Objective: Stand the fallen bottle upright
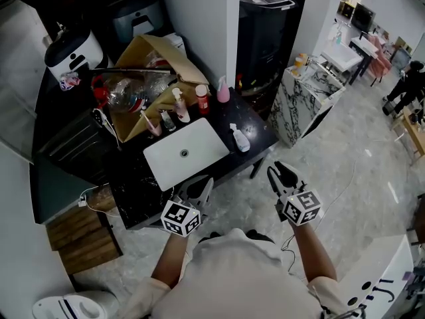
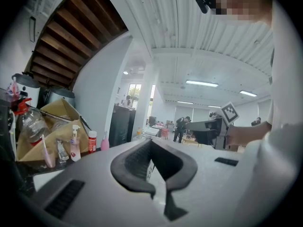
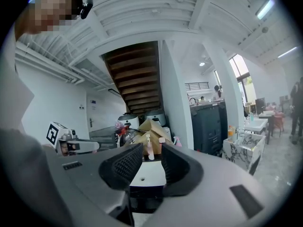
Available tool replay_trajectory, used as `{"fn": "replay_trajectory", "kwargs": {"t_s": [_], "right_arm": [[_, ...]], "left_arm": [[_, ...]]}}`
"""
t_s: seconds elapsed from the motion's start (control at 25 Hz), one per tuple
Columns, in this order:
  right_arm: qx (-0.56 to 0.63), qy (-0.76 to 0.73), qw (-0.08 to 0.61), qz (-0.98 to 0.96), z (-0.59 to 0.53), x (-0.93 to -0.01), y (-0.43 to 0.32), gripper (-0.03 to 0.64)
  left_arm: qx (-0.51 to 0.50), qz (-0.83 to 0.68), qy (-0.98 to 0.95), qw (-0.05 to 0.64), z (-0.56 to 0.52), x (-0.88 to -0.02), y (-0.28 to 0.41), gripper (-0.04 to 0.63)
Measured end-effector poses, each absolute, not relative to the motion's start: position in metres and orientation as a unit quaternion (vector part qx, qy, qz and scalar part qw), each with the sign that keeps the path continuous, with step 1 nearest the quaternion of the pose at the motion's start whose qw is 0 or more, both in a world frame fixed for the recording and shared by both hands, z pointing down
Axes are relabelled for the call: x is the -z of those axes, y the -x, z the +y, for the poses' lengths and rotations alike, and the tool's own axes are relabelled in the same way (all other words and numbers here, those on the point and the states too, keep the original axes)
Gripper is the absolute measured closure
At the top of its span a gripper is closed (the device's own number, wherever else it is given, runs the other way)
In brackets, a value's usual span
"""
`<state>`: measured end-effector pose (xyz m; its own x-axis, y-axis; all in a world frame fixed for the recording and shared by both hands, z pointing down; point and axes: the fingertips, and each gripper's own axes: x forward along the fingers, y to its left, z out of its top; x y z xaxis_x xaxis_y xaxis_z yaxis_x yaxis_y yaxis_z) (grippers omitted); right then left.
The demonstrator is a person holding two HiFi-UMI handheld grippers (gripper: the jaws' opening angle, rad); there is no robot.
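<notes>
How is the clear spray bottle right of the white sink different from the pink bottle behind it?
The clear spray bottle lies on its side, while the pink bottle stands upright. The clear spray bottle is pale and see-through, whereas the pink bottle is pink all over. The clear spray bottle sits beside the sink's right edge, and the pink bottle is farther back, close to the wall. Both rest on the black counter.

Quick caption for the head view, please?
Left claw and right claw held before black counter; small clear spray bottle lies fallen right of white rectangular sink.
</notes>
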<state>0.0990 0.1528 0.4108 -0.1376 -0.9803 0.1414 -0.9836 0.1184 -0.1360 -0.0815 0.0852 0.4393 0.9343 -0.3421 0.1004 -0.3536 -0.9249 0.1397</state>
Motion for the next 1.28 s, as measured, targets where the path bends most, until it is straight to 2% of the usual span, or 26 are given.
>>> {"fn": "replay_trajectory", "kwargs": {"t_s": [0.48,1.28], "right_arm": [[-0.108,-0.666,0.022,-0.737,0.151,-0.418,-0.072,0.402],[-0.138,-0.676,0.029,-0.723,0.135,-0.439,-0.072,0.402]], "left_arm": [[-0.030,-0.166,-0.982,0.082,0.079,-0.444,0.108,0.588],[-0.042,-0.162,-0.981,0.097,0.060,-0.460,0.114,0.588]]}}
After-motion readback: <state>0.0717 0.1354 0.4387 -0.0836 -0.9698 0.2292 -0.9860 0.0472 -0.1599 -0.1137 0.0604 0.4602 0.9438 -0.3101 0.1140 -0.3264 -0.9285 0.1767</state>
